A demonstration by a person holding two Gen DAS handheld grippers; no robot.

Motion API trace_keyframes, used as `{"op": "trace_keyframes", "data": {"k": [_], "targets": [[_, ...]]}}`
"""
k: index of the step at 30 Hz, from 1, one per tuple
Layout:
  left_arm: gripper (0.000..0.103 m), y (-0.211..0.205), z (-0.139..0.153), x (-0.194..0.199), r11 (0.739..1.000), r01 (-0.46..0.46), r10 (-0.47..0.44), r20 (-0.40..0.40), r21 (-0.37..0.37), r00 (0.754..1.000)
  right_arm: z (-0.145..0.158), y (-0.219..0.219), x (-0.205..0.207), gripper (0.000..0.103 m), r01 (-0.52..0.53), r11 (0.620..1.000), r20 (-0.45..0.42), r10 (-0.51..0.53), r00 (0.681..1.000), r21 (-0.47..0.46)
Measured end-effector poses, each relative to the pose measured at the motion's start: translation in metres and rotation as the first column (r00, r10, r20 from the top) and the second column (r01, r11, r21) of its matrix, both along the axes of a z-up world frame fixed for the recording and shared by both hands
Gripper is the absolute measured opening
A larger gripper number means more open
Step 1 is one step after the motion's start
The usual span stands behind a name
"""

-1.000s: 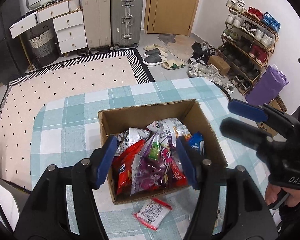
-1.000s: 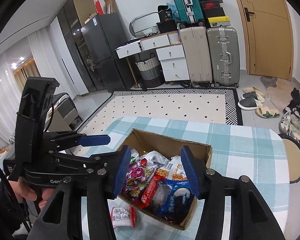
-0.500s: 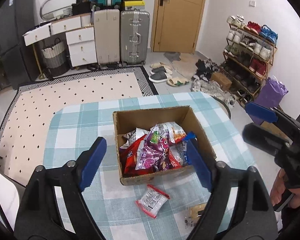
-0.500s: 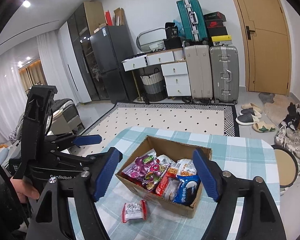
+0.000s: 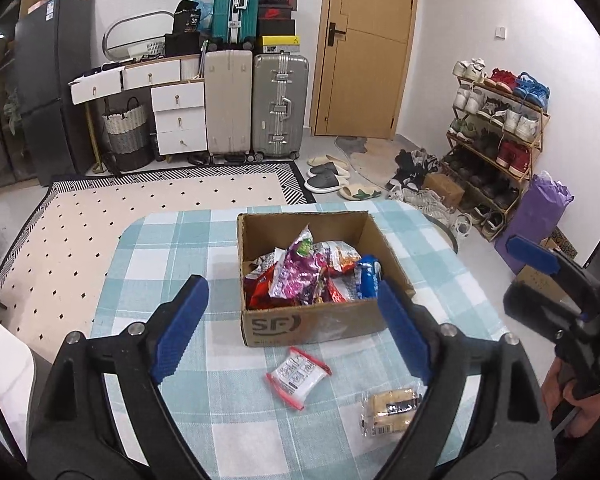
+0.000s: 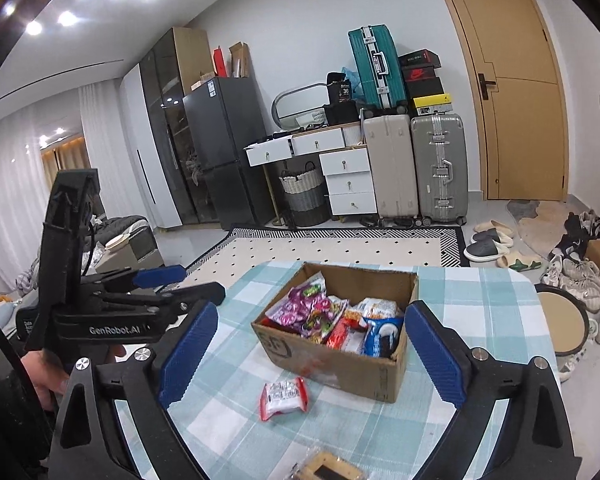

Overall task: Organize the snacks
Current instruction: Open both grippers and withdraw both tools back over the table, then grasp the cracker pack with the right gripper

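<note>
Where snacks lie, "SF" box [image 5: 312, 322]

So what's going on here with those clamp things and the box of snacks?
A person holds a two-finger gripper in each hand over a checked table. Neither the left gripper nor the right gripper holds anything; the jaws of both are opening. A cardboard box is full of snack packets. A red-edged white packet and a wrapped biscuit pack lie on the cloth outside the box.

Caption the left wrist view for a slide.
Left tool opening, empty, above a checked table; snack-filled box ahead, two packets outside it.
</note>
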State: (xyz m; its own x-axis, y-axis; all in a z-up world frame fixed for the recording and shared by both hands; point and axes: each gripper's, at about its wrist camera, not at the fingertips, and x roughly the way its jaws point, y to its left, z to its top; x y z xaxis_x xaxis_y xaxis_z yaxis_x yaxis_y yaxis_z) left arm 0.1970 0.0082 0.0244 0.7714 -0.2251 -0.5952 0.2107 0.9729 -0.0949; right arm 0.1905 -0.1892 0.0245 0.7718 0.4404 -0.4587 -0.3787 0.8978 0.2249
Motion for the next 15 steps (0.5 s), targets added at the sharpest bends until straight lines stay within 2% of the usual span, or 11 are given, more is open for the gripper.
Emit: {"op": "trace_keyframes", "data": {"k": [3,6,10,15], "targets": [[0.102,0.0,-0.01,-0.022,1.0,-0.006,0.006,0.01,-0.013,1.0,-0.011,0.0,-0.021,0.1,0.009,1.0,0.043,-0.009,0.999,-0.015],[0.102,0.003,-0.022,-0.046,0.999,-0.022,0.023,0.029,-0.036,0.999,-0.026,0.0,-0.036,0.1,0.007,0.999,0.059,-0.005,0.998,-0.039],[0.102,0.006,-0.034,-0.066,0.998,-0.045,0.047,0.043,-0.051,0.998,-0.053,0.002,-0.05,0.101,-0.007,0.998,0.023,0.009,1.0,-0.066],[0.102,0.006,-0.058,-0.092,0.996,-0.086,0.088,0.078,-0.02,0.993,-0.084,0.005,-0.062,0.102,-0.003,0.997,-0.024,0.001,1.0,-0.074]]}}
